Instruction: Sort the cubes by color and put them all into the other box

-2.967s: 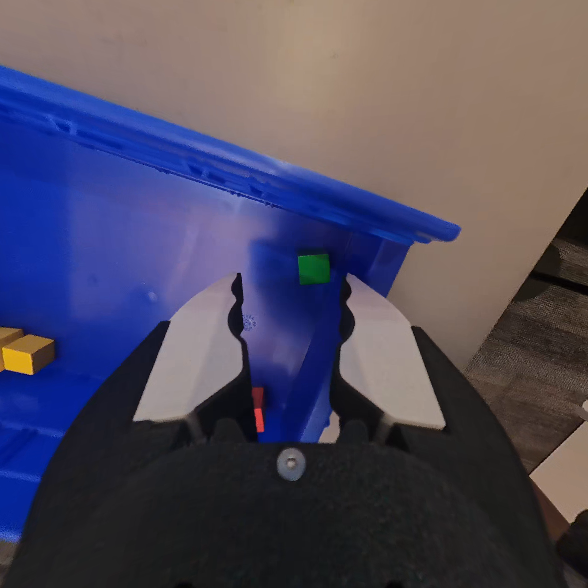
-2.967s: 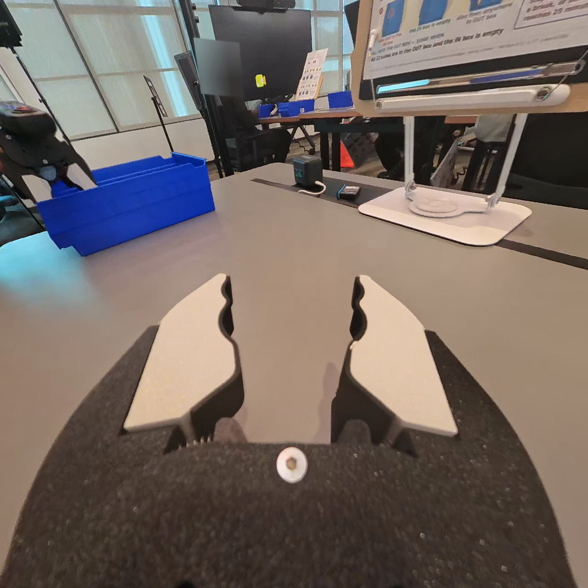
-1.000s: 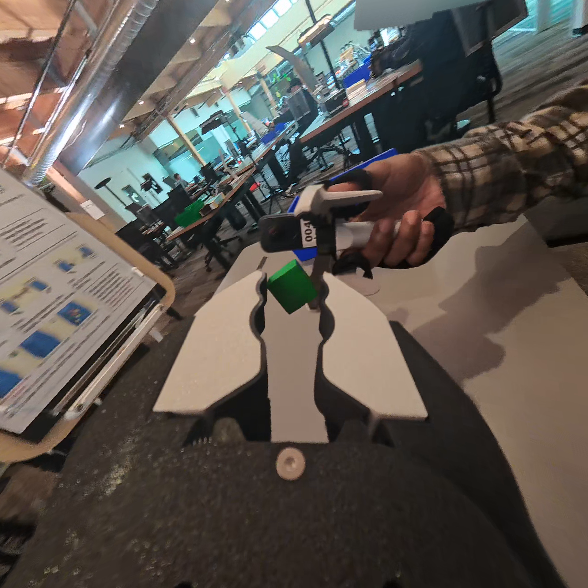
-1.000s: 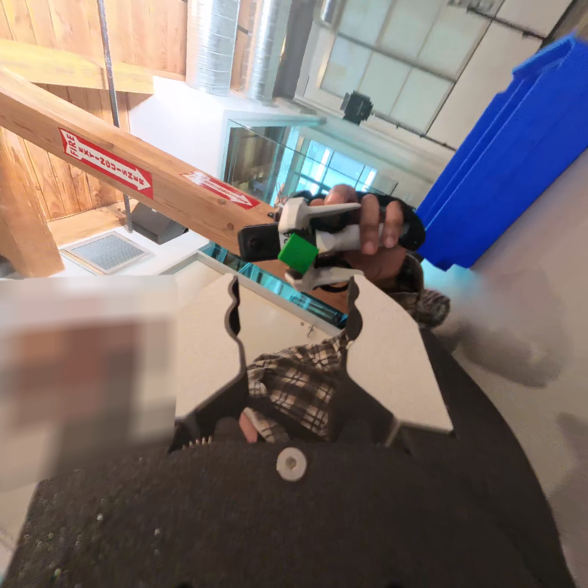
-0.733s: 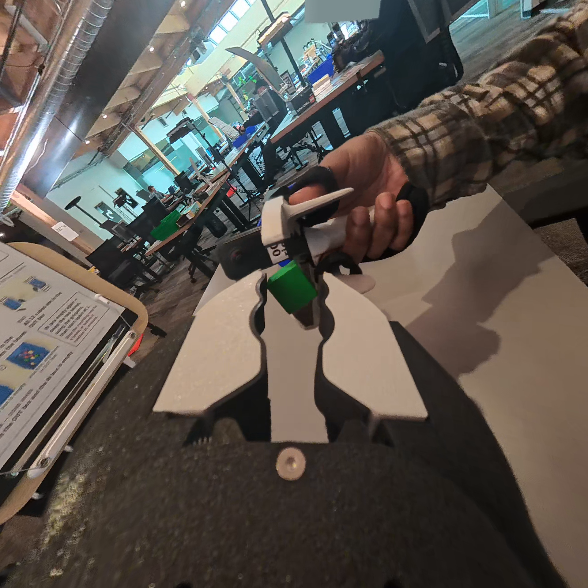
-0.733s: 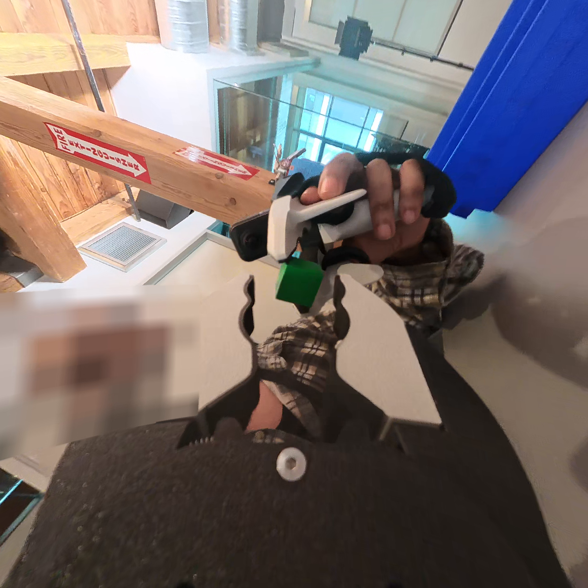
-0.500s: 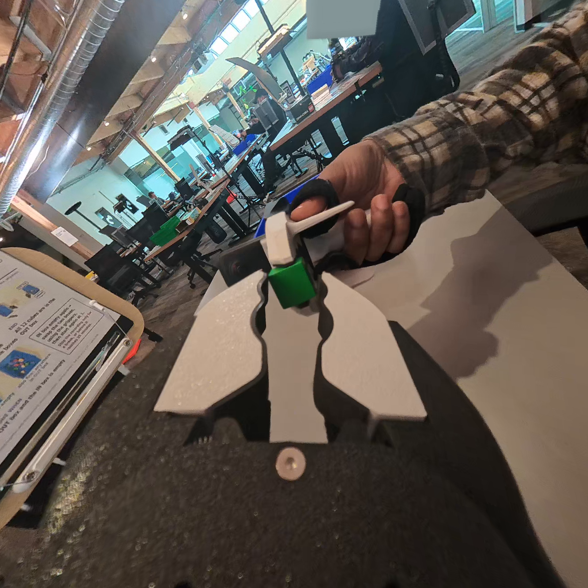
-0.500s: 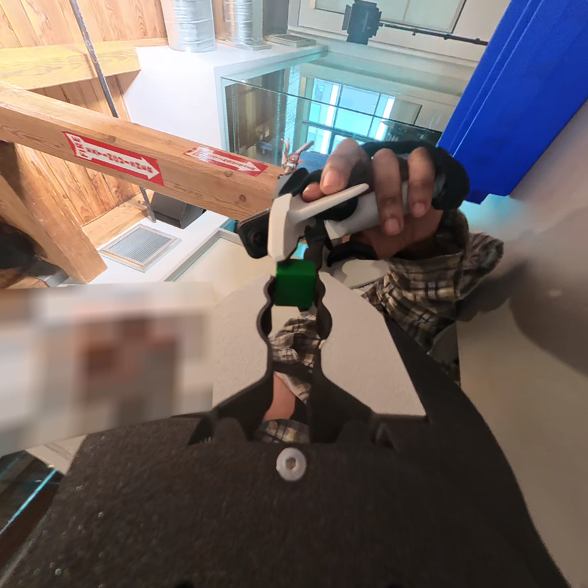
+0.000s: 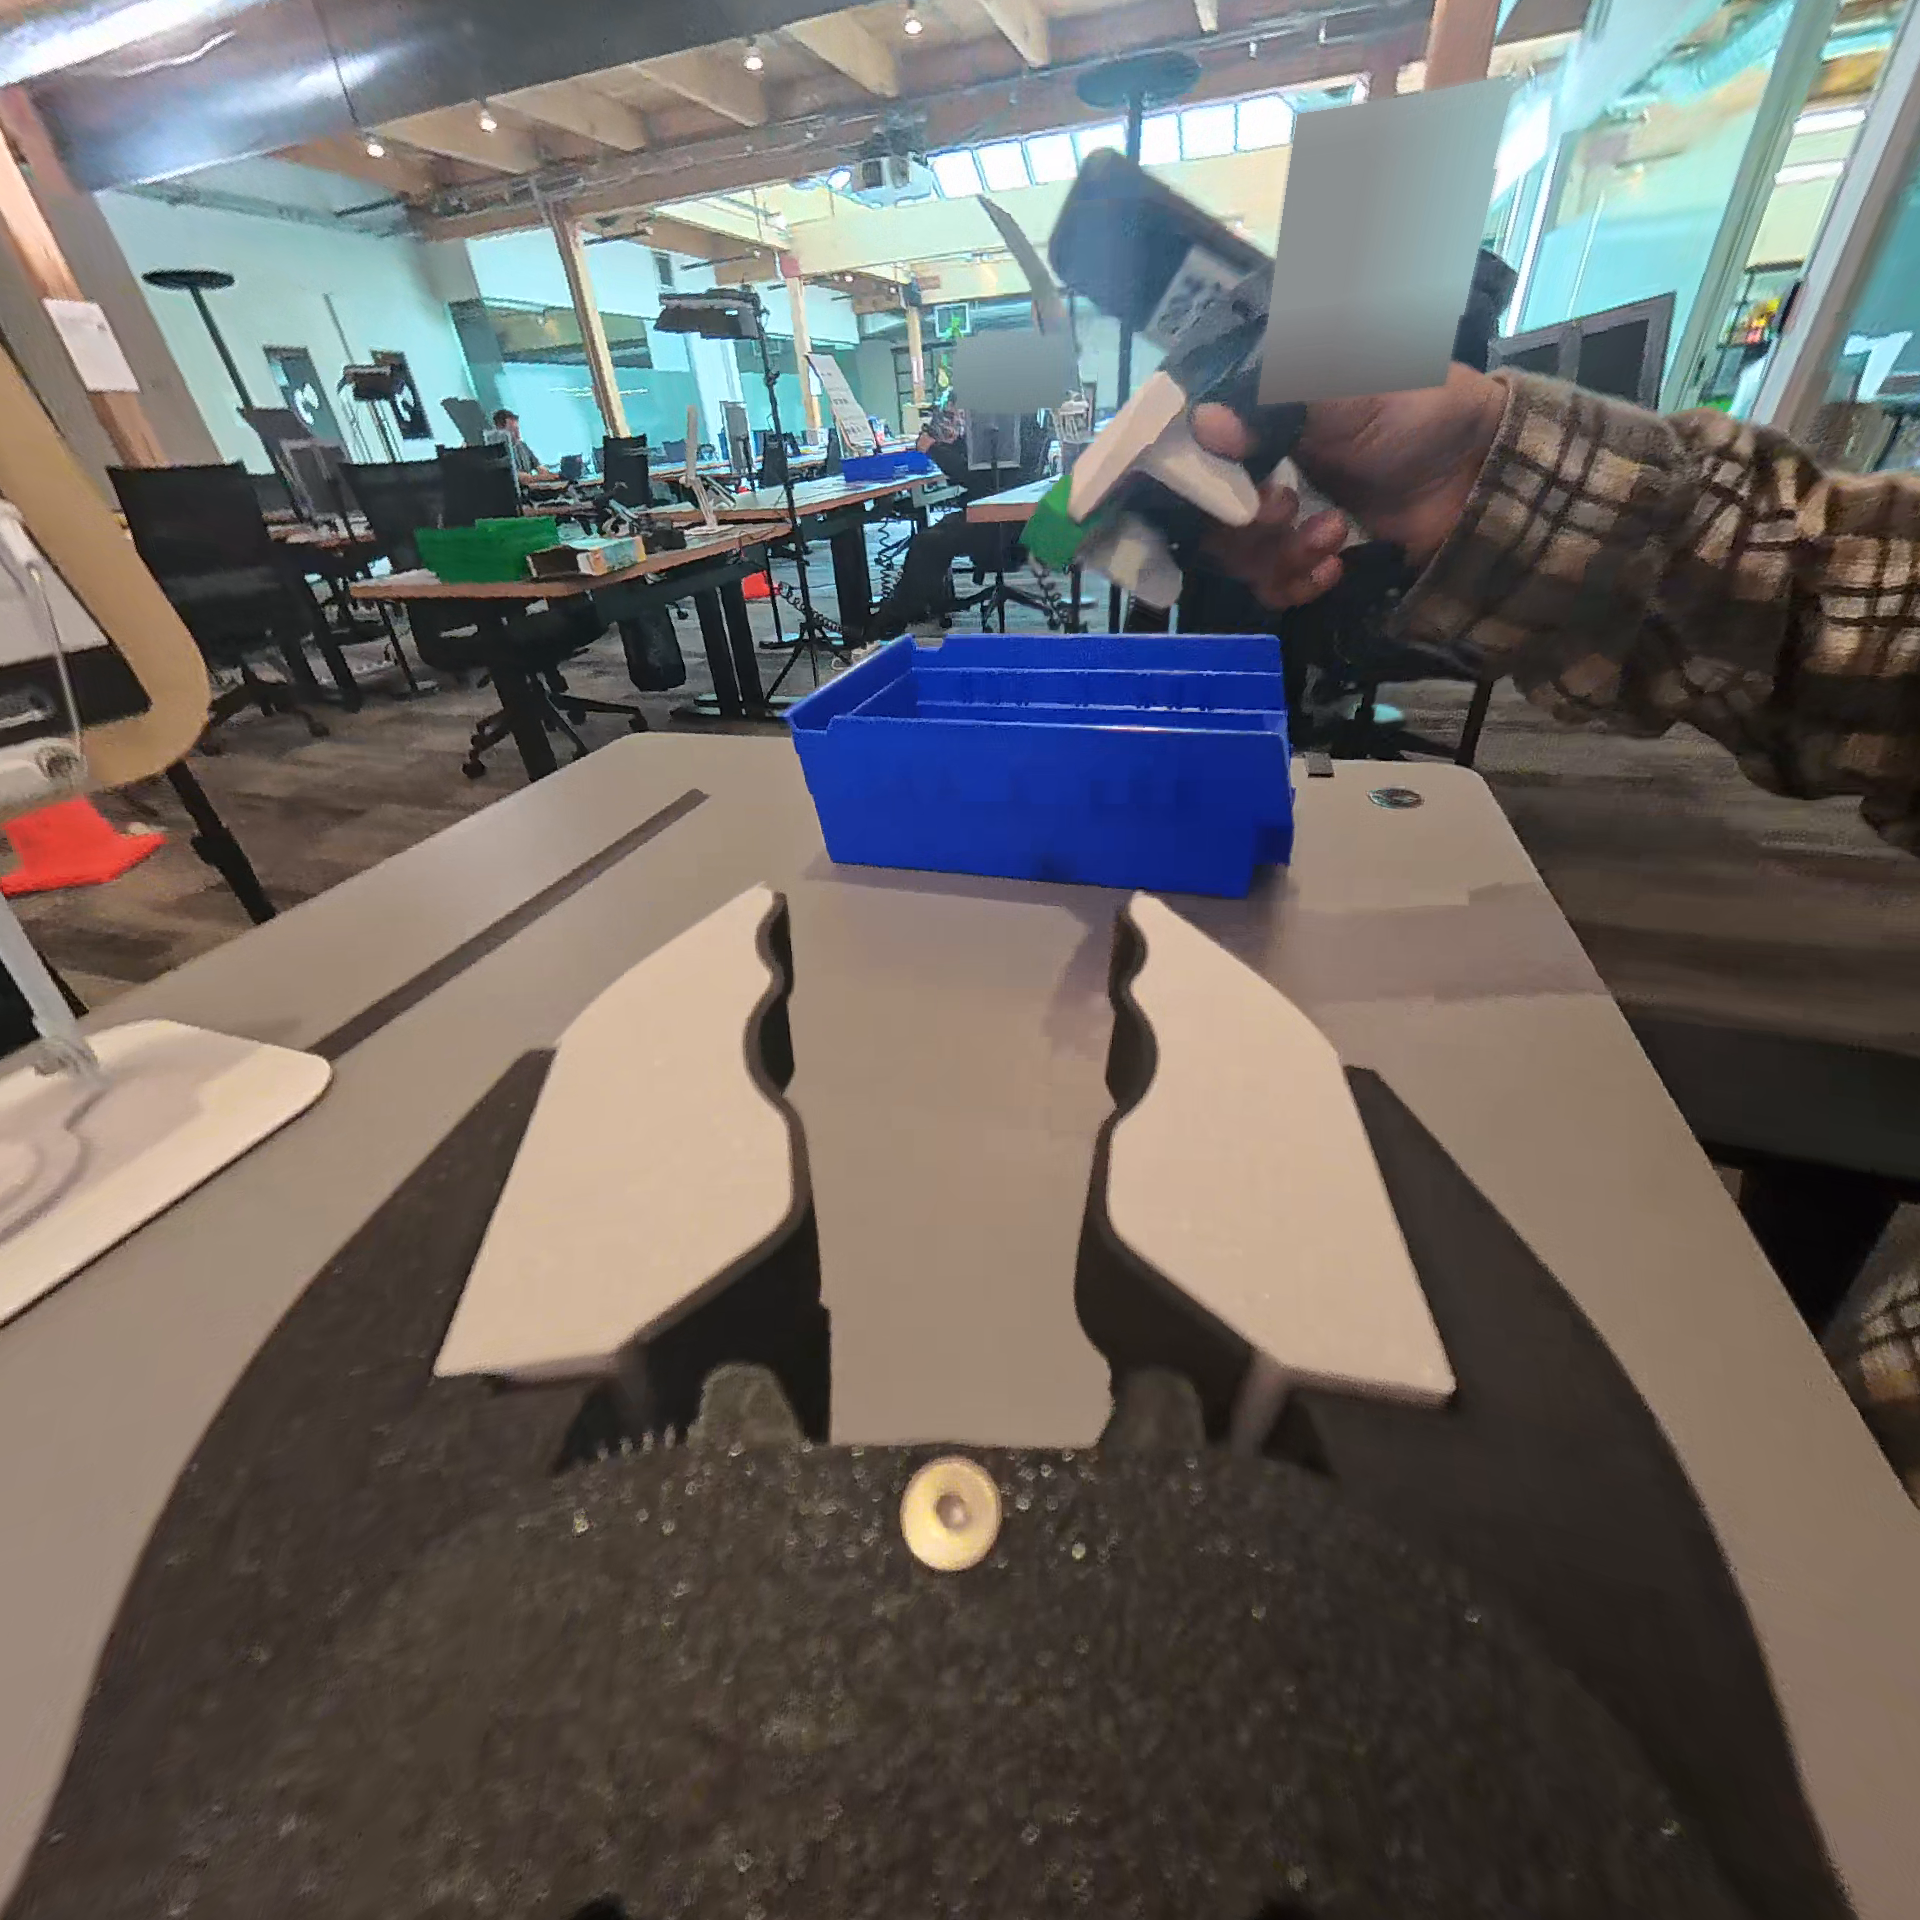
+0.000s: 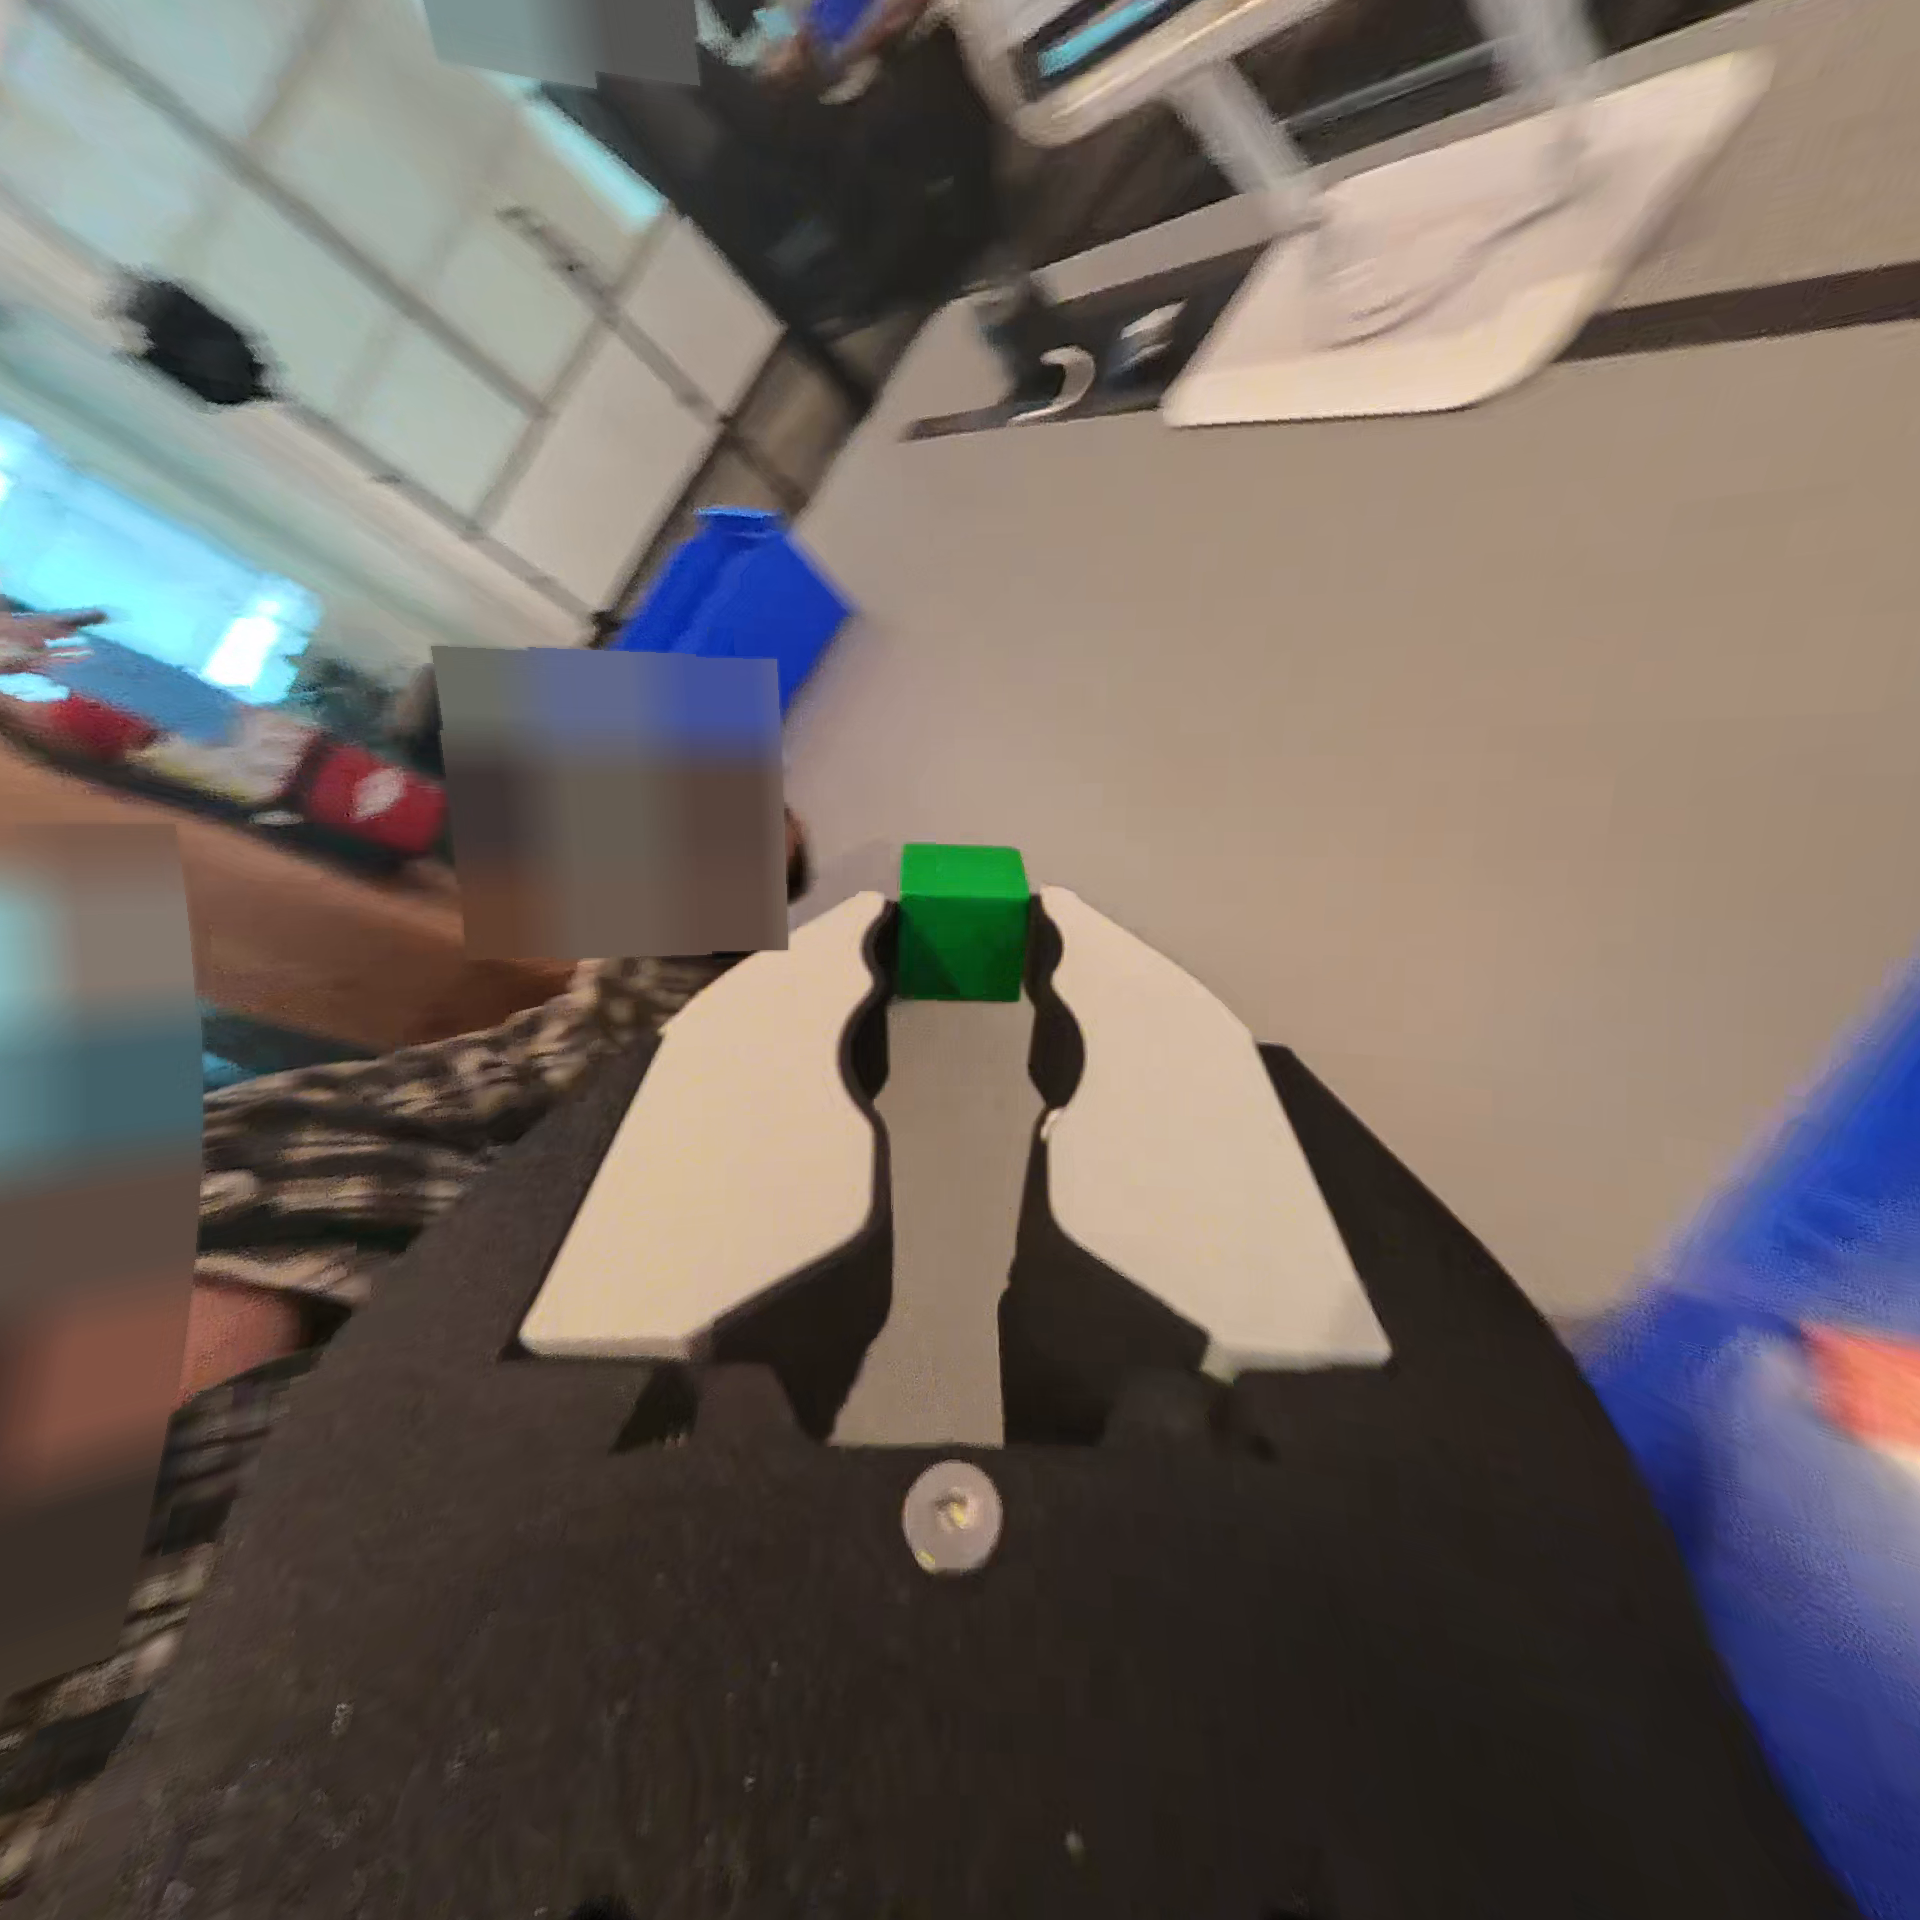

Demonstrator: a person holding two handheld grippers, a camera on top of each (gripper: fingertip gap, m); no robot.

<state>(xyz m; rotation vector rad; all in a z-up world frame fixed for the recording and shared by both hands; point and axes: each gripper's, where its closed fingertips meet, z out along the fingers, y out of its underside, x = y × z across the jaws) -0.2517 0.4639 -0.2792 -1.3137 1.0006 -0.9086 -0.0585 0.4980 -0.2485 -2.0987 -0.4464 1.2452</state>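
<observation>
A grey table (image 9: 1455, 1091) in an open office carried a blue box (image 9: 1049, 800). The right gripper (image 10: 961, 914) pinched a green cube (image 10: 961, 925) at its jaws' tips, raised above that box. The left gripper (image 9: 945, 935) hung with jaws wide apart, empty.

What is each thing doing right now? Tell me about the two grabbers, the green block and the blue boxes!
Left gripper: open, empty, over the grey table.
Right gripper: shut on the green cube, held in the air.
Green cube: pinched between the fingertips.
Blue box ahead: upright on the table, insides hidden.
Second blue box: on the table, blurred.
</observation>
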